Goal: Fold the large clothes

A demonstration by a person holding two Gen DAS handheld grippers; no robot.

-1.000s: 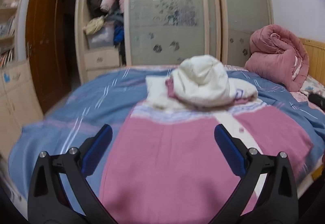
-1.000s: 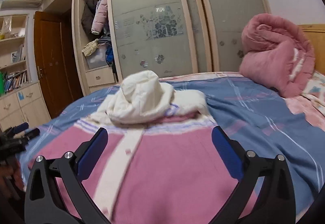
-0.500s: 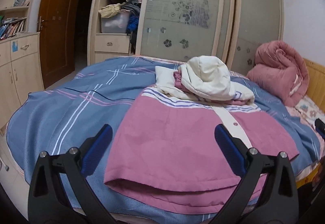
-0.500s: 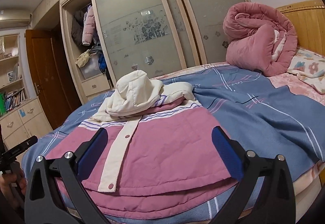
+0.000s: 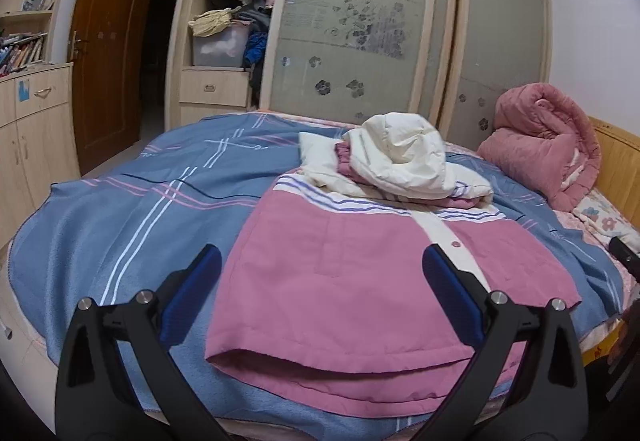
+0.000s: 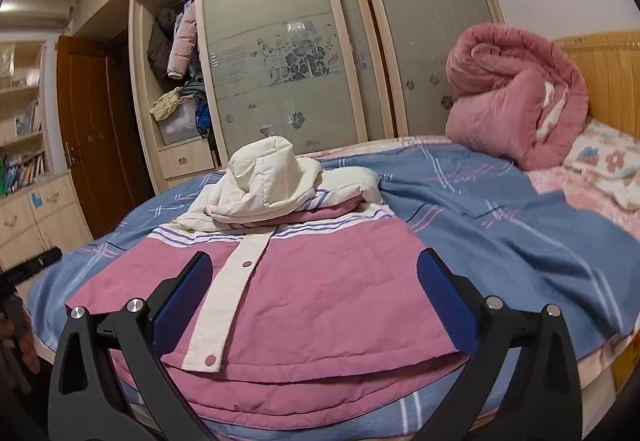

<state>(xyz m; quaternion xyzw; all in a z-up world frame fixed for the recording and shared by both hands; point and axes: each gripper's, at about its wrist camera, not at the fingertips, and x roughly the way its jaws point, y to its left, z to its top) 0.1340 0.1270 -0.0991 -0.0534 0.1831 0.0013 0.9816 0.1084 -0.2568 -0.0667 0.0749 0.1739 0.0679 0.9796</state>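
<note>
A pink jacket (image 5: pixel 340 273) with a cream button placket and a cream hood (image 5: pixel 400 157) lies flat on the blue bed cover, hem toward me. It also shows in the right wrist view (image 6: pixel 320 297), with the hood (image 6: pixel 264 173) bunched at the far end. My left gripper (image 5: pixel 320 273) is open and empty, held above the hem's left part. My right gripper (image 6: pixel 316 277) is open and empty, held above the hem's right part. Neither touches the cloth.
The bed's blue striped cover (image 5: pixel 132 209) spreads to the left and far side. A rolled pink quilt (image 6: pixel 516 97) sits by the wooden headboard (image 6: pixel 612 81). A wardrobe with sliding doors (image 5: pixel 352 33) stands behind the bed. Drawers (image 5: pixel 28 129) stand at left.
Both grippers have pulled back and risen away from the jacket, so the whole hem and the bed edge are now in view. Both stay open.
</note>
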